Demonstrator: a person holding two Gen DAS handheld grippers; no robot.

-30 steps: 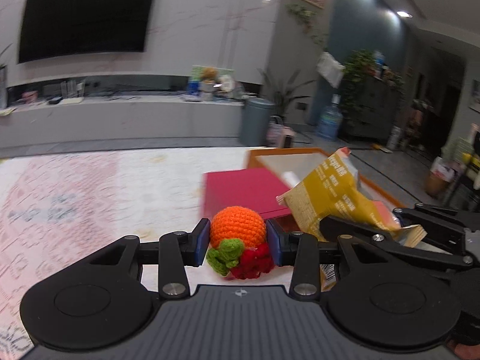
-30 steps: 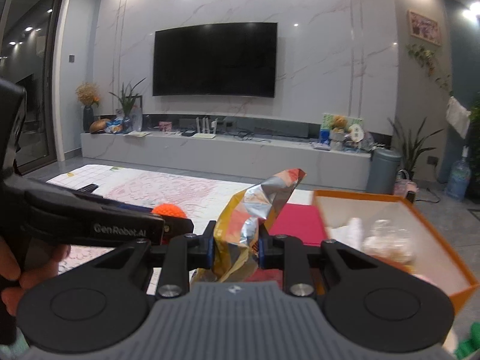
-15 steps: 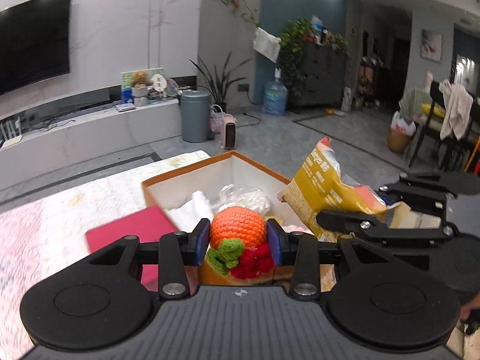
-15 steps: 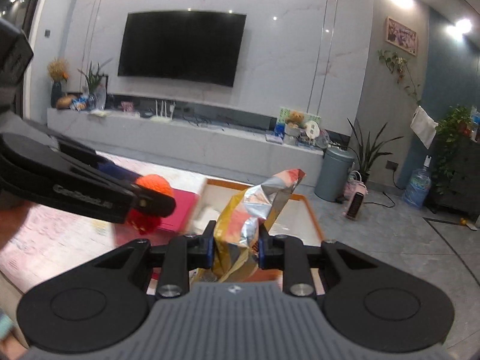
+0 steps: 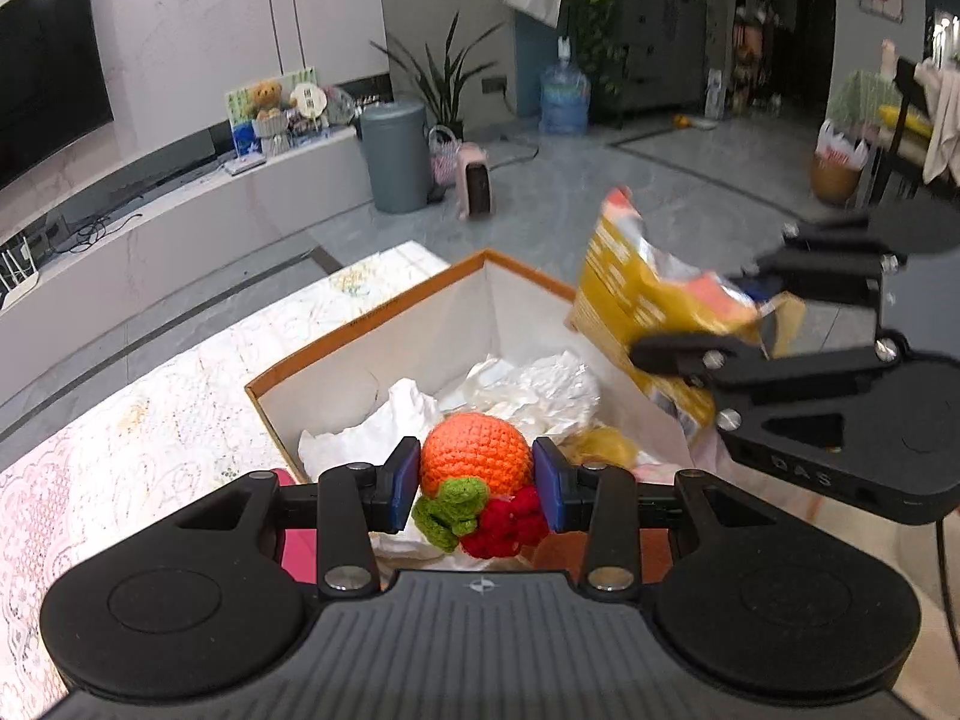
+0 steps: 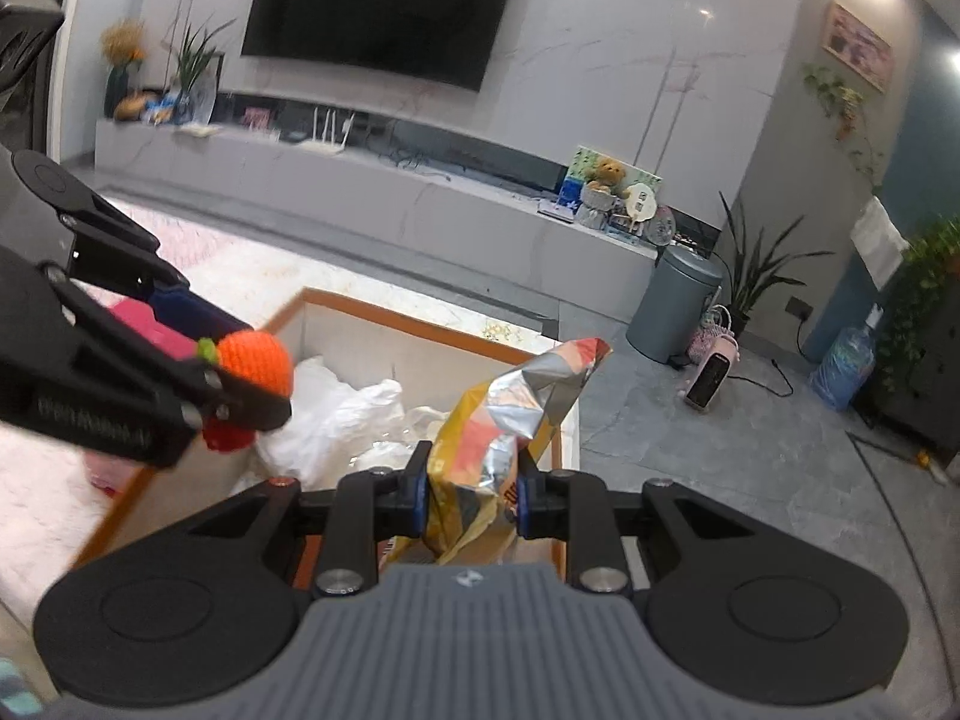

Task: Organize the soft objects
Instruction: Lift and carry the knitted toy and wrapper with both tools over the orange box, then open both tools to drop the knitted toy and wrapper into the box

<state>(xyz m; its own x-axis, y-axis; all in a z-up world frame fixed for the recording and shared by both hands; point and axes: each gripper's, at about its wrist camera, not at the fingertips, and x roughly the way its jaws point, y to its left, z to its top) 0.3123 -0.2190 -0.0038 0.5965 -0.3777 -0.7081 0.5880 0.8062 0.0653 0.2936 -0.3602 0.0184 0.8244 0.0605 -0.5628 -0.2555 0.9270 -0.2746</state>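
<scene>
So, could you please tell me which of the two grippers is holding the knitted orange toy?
The left gripper grips the knitted orange toy over the box; the right gripper clamps a crumpled yellow snack bag.

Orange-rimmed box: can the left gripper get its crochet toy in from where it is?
Probably yes. The left gripper, shut on the crochet toy, is over the open box. Crumpled white wrappers lie inside, with room on top. The right gripper's snack bag hangs off to the side.
</scene>
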